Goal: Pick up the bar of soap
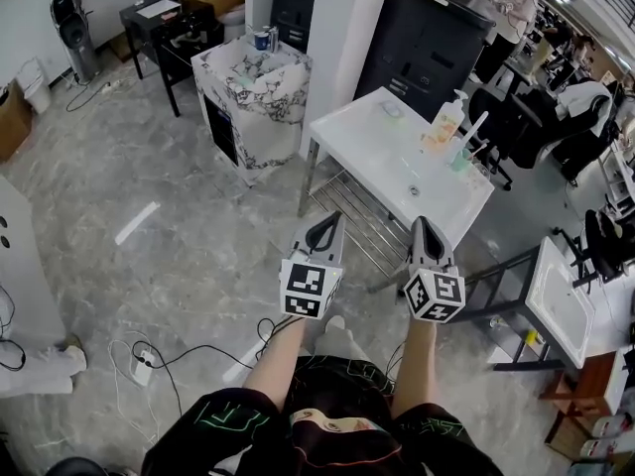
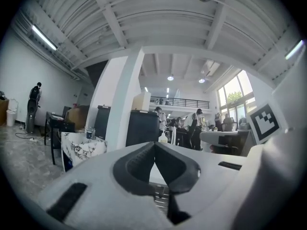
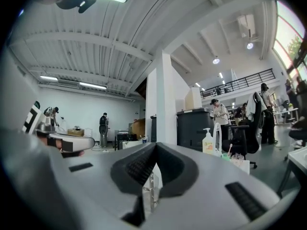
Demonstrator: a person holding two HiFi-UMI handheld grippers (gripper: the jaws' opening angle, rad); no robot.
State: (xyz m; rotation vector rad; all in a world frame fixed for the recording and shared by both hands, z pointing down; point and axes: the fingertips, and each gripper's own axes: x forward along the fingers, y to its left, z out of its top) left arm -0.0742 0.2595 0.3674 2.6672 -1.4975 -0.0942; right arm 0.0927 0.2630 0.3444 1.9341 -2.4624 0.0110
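Observation:
A white sink table (image 1: 362, 152) stands ahead of me. A small pale bar, apparently the soap (image 1: 389, 110), lies near its far left corner. My left gripper (image 1: 334, 218) and right gripper (image 1: 421, 222) are held side by side in the air, short of the table's near edge and well away from the soap. Both point level toward the table. In the left gripper view the left gripper (image 2: 154, 145) has its jaws meeting at the tips with nothing between them. The right gripper (image 3: 154, 147) looks the same in its own view. Neither gripper view shows the soap.
A pump bottle (image 1: 445, 123) and cups with toothbrushes (image 1: 464, 153) stand at the table's far right, a wire shelf (image 1: 359, 221) beneath. A marble-patterned cabinet (image 1: 253, 77) is to the left, a black cabinet (image 1: 427, 38) behind, another white table (image 1: 561, 288) at right. Cables (image 1: 149, 360) lie on the floor.

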